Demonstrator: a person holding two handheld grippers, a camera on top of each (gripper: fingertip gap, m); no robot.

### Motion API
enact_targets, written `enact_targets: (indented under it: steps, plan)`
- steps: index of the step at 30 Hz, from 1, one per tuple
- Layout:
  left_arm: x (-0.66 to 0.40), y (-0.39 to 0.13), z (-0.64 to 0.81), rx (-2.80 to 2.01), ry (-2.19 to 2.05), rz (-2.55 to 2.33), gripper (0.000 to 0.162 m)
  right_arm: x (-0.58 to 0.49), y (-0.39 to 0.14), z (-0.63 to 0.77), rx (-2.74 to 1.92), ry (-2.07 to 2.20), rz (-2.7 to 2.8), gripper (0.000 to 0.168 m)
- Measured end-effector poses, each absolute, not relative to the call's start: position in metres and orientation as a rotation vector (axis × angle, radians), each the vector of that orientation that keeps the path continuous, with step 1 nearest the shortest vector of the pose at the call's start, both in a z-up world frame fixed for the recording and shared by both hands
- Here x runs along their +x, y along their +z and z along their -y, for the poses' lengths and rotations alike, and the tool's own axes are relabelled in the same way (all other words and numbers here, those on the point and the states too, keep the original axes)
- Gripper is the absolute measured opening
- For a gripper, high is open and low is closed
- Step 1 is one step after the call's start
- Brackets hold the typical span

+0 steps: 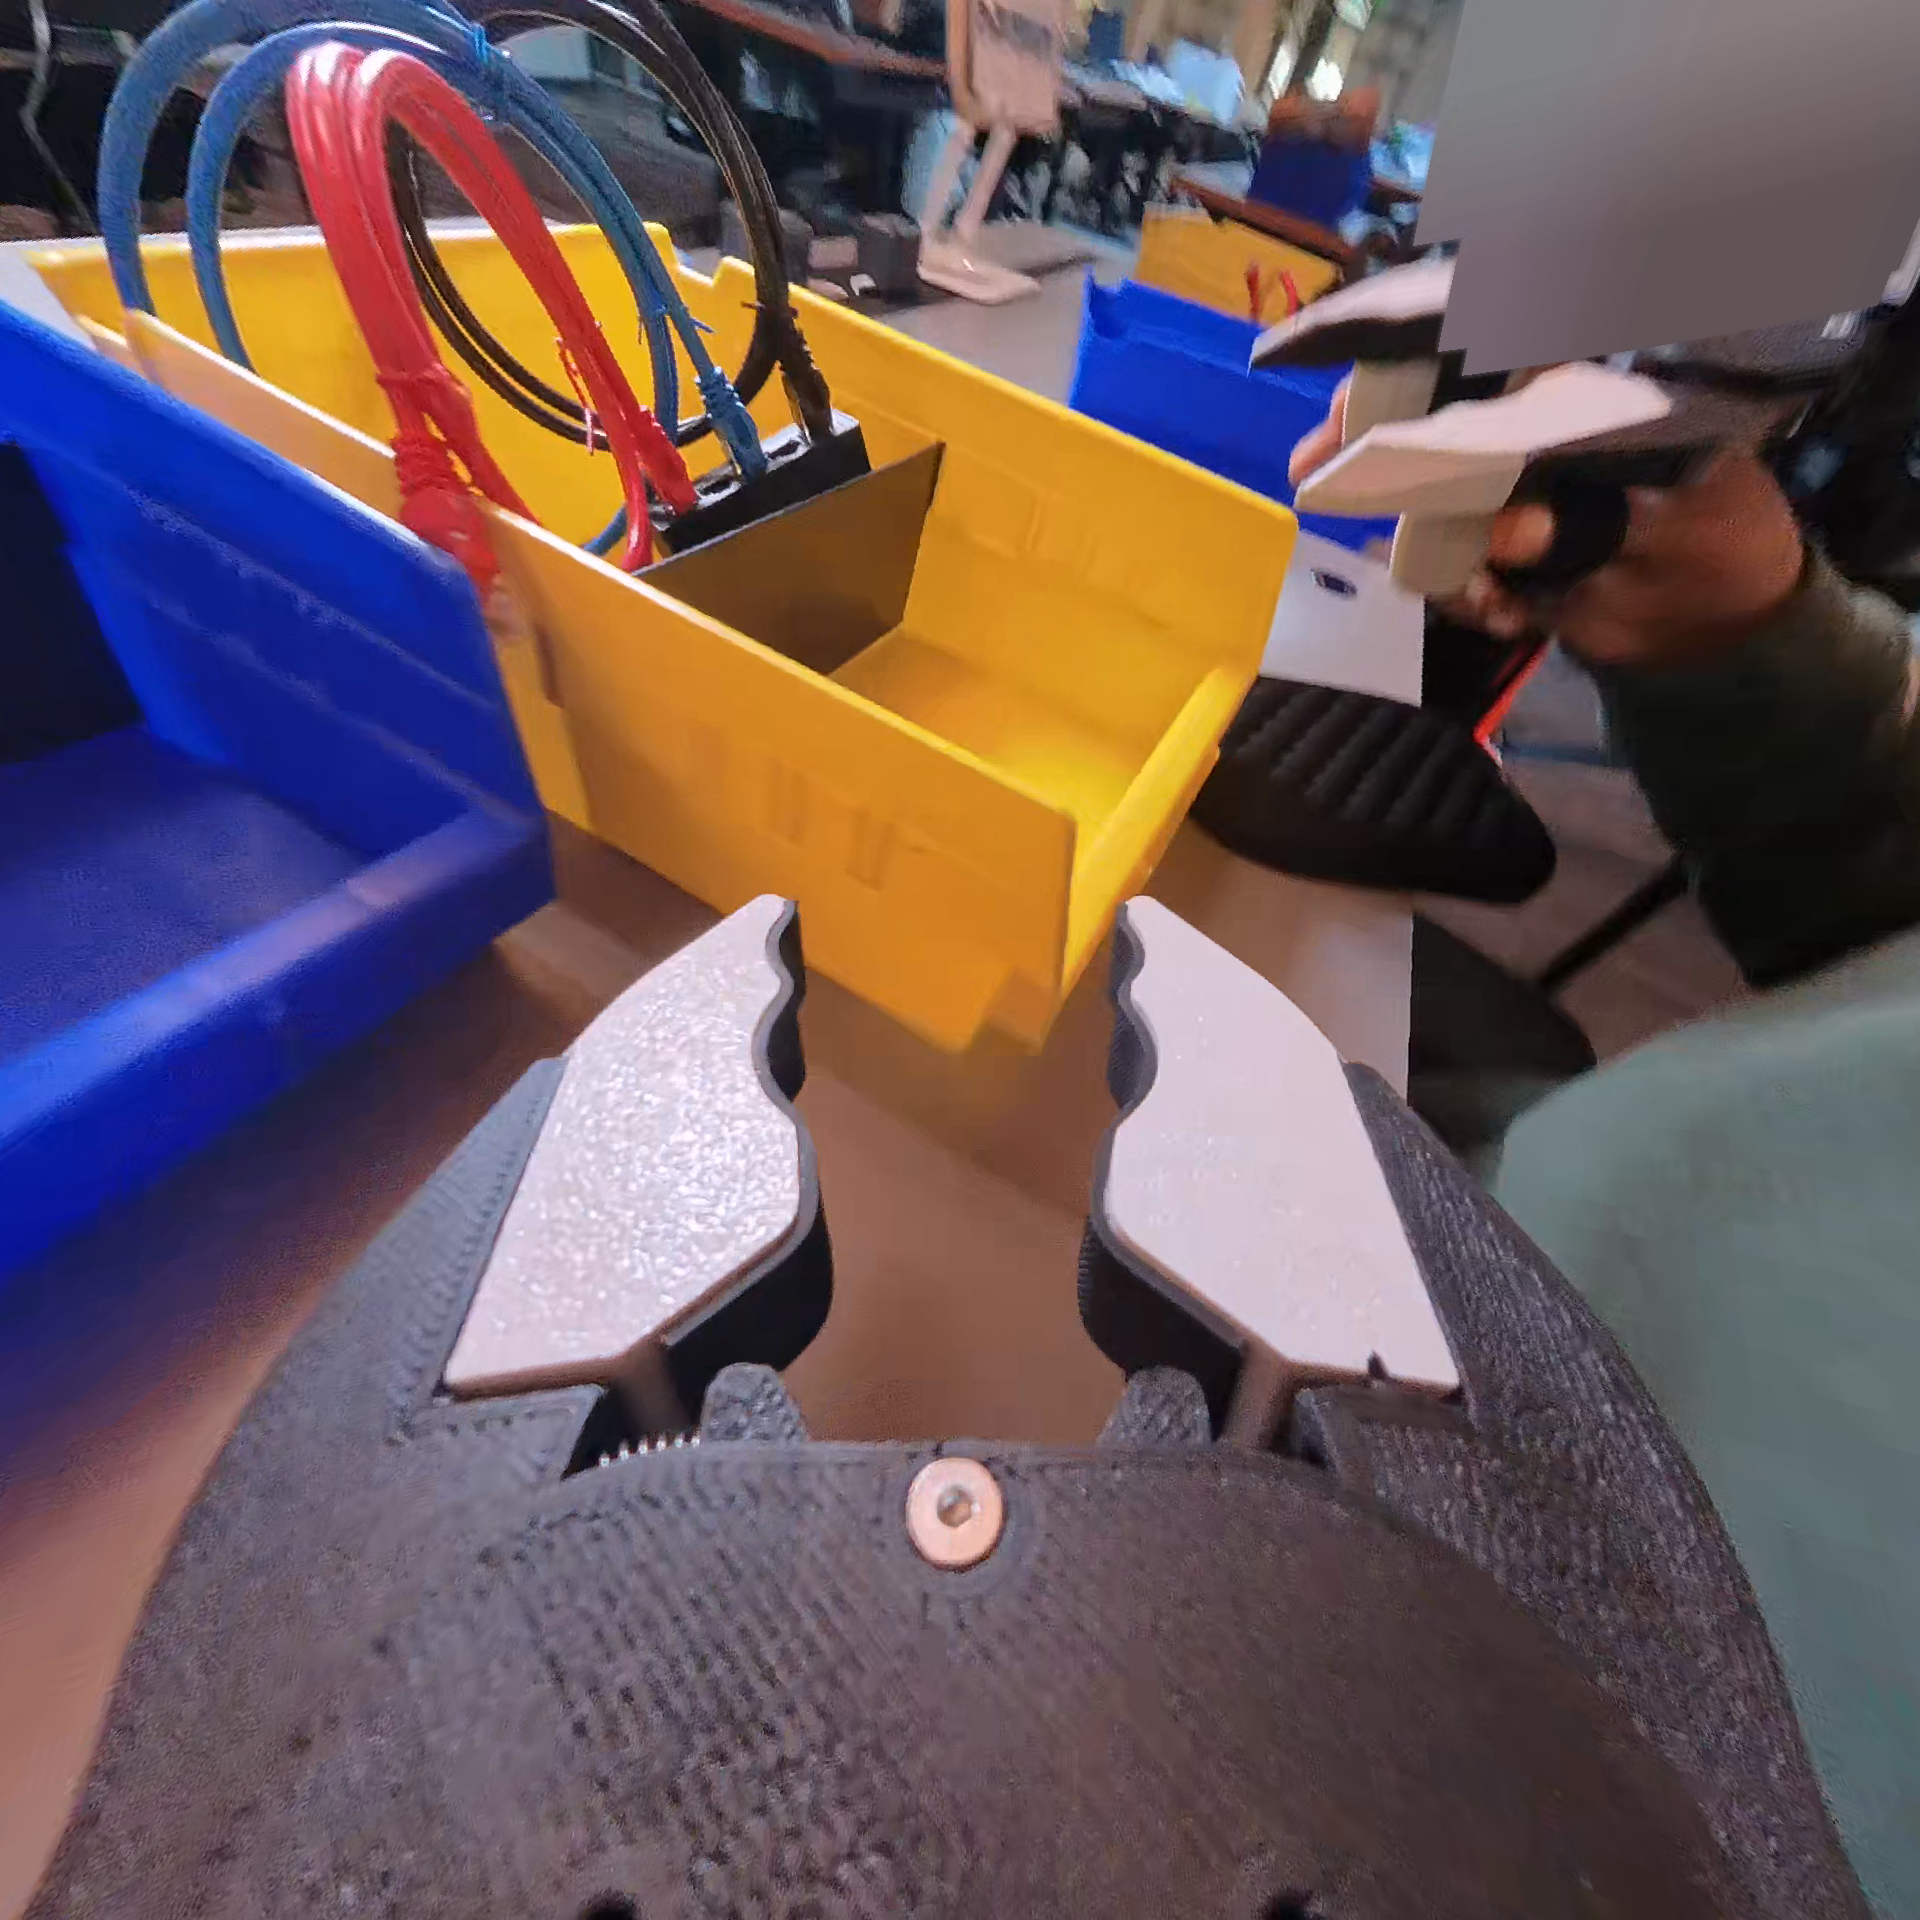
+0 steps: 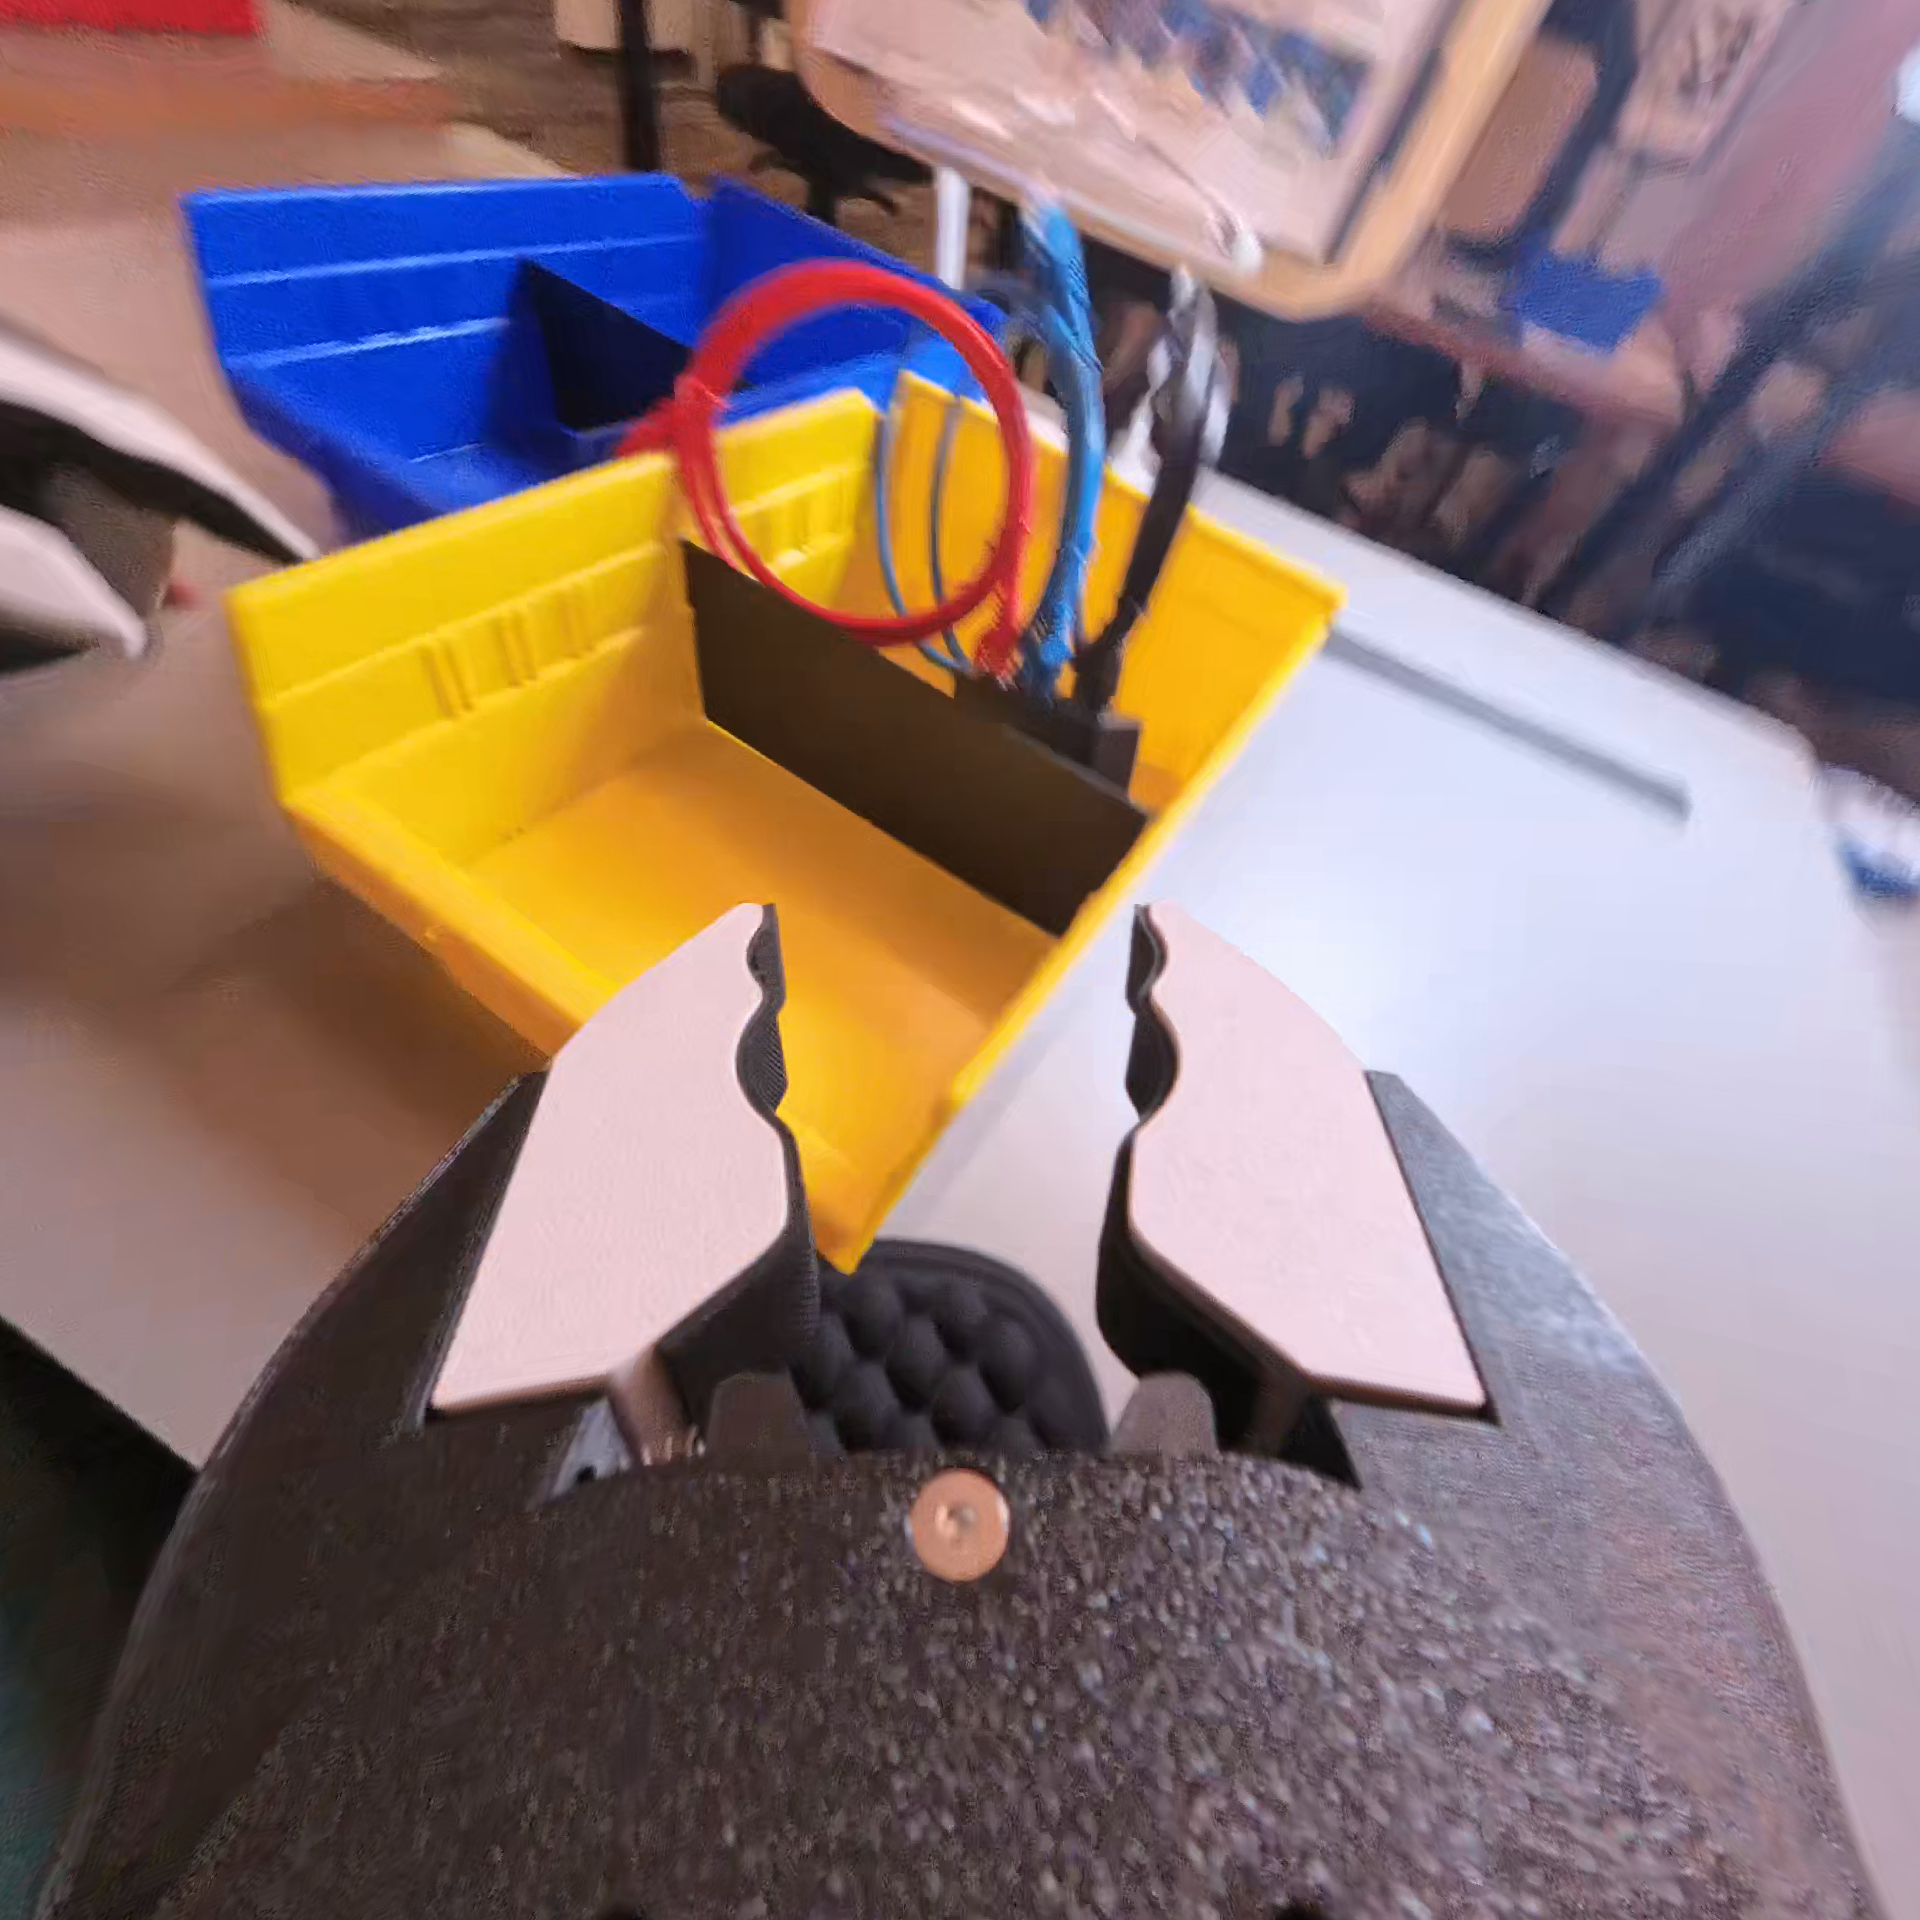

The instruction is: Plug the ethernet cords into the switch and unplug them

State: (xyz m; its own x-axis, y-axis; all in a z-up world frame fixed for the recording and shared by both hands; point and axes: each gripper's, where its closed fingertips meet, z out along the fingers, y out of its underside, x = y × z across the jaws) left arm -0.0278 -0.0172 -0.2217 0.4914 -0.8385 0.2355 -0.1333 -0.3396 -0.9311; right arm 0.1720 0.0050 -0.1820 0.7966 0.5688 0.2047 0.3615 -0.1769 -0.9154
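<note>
A black switch (image 1: pixel 774 483) stands in the far compartment of a yellow bin (image 1: pixel 883 790), behind a black divider (image 1: pixel 821 582). A red cord (image 1: pixel 436 281), a blue cord (image 1: pixel 665 301) and a black cord (image 1: pixel 769 270) loop up from its ports. My left gripper (image 1: pixel 956 935) is open and empty, over the table just short of the bin's near wall. My right gripper (image 2: pixel 951 940) is open and empty, over the bin's (image 2: pixel 416 644) near corner; the switch (image 2: pixel 1081 727) and the red (image 2: pixel 997 447), blue (image 2: pixel 1081 416) and black (image 2: pixel 1153 540) cords lie beyond it. The right gripper also shows at right in the left wrist view (image 1: pixel 1351 416).
A blue bin (image 1: pixel 156 831) sits left of the yellow one and shows behind it in the right wrist view (image 2: pixel 416 312). A black padded chair seat (image 1: pixel 1361 790) is by the table edge. Another blue bin (image 1: pixel 1174 384) stands farther back. A person's sleeve (image 1: pixel 1745 1299) is at right. From my right tips it is roughly 15 cm to the black switch (image 1: pixel 774 483); from my left, 20 cm. It turns up in the right wrist view (image 2: pixel 1017 704) as well.
</note>
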Motion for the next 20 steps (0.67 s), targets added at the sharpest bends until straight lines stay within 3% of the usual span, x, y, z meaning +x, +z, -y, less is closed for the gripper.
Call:
enact_targets:
  steps: [3,5,7,11,20]
  plan:
    - [0.006,-0.246,0.006,-1.827,-0.796,-0.8,0.068,0.181,-0.224,-0.015,-1.936,0.3,0.594,0.07]
    - [0.016,-0.254,-0.007,-1.834,-0.616,-0.847,0.054,0.175,-0.24,-0.024,-1.951,0.288,0.581,0.038]
    - [0.008,-0.253,-0.017,-1.822,-0.338,-0.912,0.039,0.176,-0.237,-0.029,-1.909,0.191,0.566,0.025]
    - [0.007,-0.235,-0.004,-1.72,-0.234,-0.954,0.029,0.183,-0.196,-0.01,-1.697,-0.018,0.539,0.008]
    - [-0.054,-0.113,0.039,-1.501,-0.009,-0.887,0.022,0.125,-0.097,0.029,-1.434,-0.007,0.636,0.008]
